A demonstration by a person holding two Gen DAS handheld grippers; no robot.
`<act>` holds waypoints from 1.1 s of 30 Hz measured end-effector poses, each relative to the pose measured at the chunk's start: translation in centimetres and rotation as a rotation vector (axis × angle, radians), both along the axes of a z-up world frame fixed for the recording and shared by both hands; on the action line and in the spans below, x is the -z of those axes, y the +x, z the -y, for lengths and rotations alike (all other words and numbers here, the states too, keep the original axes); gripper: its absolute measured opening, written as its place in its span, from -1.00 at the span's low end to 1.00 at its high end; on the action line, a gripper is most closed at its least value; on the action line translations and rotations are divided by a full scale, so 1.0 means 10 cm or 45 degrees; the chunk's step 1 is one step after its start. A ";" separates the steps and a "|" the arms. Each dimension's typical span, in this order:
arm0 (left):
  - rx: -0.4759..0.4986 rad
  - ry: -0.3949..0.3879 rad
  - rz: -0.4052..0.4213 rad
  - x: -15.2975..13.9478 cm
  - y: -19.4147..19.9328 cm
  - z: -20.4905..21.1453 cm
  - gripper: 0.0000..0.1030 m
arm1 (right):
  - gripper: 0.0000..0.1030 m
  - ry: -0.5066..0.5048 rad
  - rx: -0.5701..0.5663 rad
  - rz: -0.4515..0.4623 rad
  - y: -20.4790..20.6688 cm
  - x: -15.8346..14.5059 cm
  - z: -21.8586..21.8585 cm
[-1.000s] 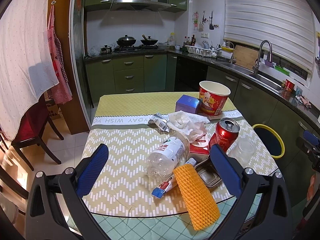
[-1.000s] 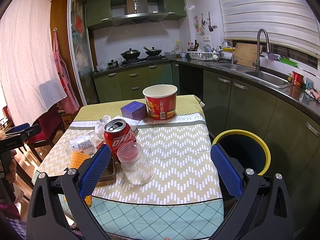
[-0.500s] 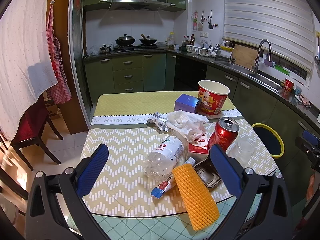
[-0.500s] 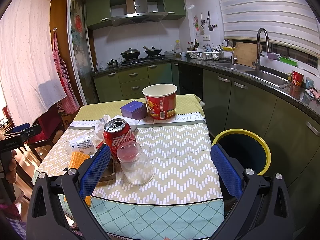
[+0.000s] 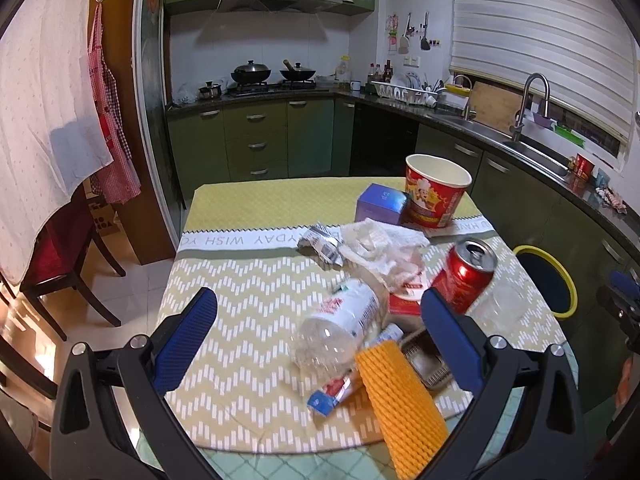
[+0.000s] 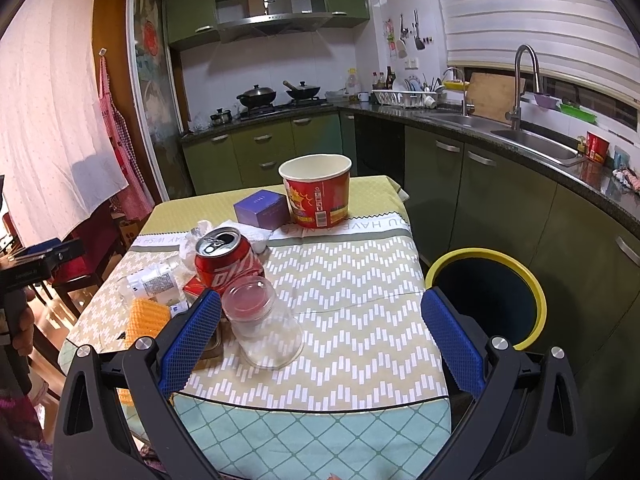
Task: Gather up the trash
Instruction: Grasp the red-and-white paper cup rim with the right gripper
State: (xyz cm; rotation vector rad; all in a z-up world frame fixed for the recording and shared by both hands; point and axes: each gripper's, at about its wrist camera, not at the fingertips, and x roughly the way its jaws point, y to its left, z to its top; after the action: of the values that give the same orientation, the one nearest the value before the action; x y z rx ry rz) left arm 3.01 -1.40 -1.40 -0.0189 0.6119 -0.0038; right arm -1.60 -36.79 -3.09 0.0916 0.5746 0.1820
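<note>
Trash lies on the table [image 5: 240, 208]: an empty plastic bottle [image 5: 340, 326], a red soda can [image 5: 466, 276], an orange foam net [image 5: 400, 404], a small tube [image 5: 340, 386], crumpled tissue [image 5: 380, 246], a foil wrapper [image 5: 320, 240], a purple box [image 5: 382, 202] and a red paper tub [image 5: 436, 192]. A clear plastic cup [image 6: 262, 326] lies on its side by the can [image 6: 228, 260]. My left gripper [image 5: 318, 334] is open above the table's near edge, before the bottle. My right gripper [image 6: 320, 330] is open at the table's near edge, the cup by its left finger.
A dark bin with a yellow rim [image 6: 488, 292] stands on the floor right of the table. Green kitchen cabinets [image 6: 500, 200] and a sink counter run along the right. A dark wooden chair [image 5: 64, 252] stands left of the table. A metal tray [image 5: 426, 360] lies beside the foam net.
Both grippers stay open and almost still. The left wrist view has shifted very slightly; nothing on the table has moved.
</note>
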 end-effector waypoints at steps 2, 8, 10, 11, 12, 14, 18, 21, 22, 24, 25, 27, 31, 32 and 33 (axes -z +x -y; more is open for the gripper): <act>0.003 0.003 0.002 -0.01 0.11 -0.03 0.89 | 0.92 0.006 0.006 -0.010 0.06 0.00 0.03; 0.007 -0.056 -0.008 -0.06 0.58 -0.23 0.89 | 0.92 0.029 0.015 -0.035 0.43 -0.09 0.16; -0.002 -0.059 -0.011 -0.06 0.75 -0.27 0.89 | 0.92 0.059 0.014 -0.054 0.65 -0.15 0.22; -0.006 -0.062 -0.014 -0.04 0.86 -0.29 0.89 | 0.92 0.069 0.003 -0.066 0.78 -0.19 0.24; -0.010 -0.059 -0.019 -0.03 0.95 -0.30 0.88 | 0.92 0.077 -0.012 -0.088 0.96 -0.23 0.25; -0.014 -0.055 -0.039 0.02 1.14 -0.33 0.89 | 0.92 0.087 -0.040 -0.127 1.27 -0.29 0.25; -0.018 -0.040 -0.059 0.13 1.49 -0.36 0.89 | 0.92 0.090 -0.110 -0.216 2.00 -0.38 0.17; -0.013 -0.055 -0.068 0.22 1.74 -0.37 0.88 | 0.91 0.043 -0.110 -0.290 2.60 -0.40 0.10; -0.014 -0.060 -0.067 0.24 1.80 -0.37 0.89 | 0.88 0.028 -0.106 -0.321 2.84 -0.39 0.08; -0.022 -0.065 -0.060 0.28 1.92 -0.38 0.89 | 0.60 0.027 -0.096 -0.407 3.25 -0.33 0.09; -0.026 -0.069 -0.058 0.30 1.97 -0.37 0.89 | 0.53 0.029 -0.083 -0.449 3.43 -0.29 0.09; -0.026 -0.085 -0.069 0.36 2.05 -0.39 0.89 | 0.37 0.018 -0.063 -0.521 3.71 -0.20 0.10; -0.020 -0.109 -0.110 0.49 2.10 -0.46 0.89 | -0.01 -0.009 -0.035 -0.686 4.19 0.09 0.09; -0.020 -0.112 -0.115 0.51 2.11 -0.46 0.89 | -0.12 -0.014 -0.036 -0.722 4.26 0.15 0.07; -0.020 -0.113 -0.121 0.53 2.11 -0.47 0.89 | -0.17 -0.020 -0.036 -0.756 4.33 0.23 0.05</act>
State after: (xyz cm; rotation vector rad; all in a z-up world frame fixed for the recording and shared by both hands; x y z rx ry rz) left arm 24.14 3.26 -6.70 -0.1102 0.7059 -0.0151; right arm 41.66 -37.28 -5.39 0.1231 1.1695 0.1776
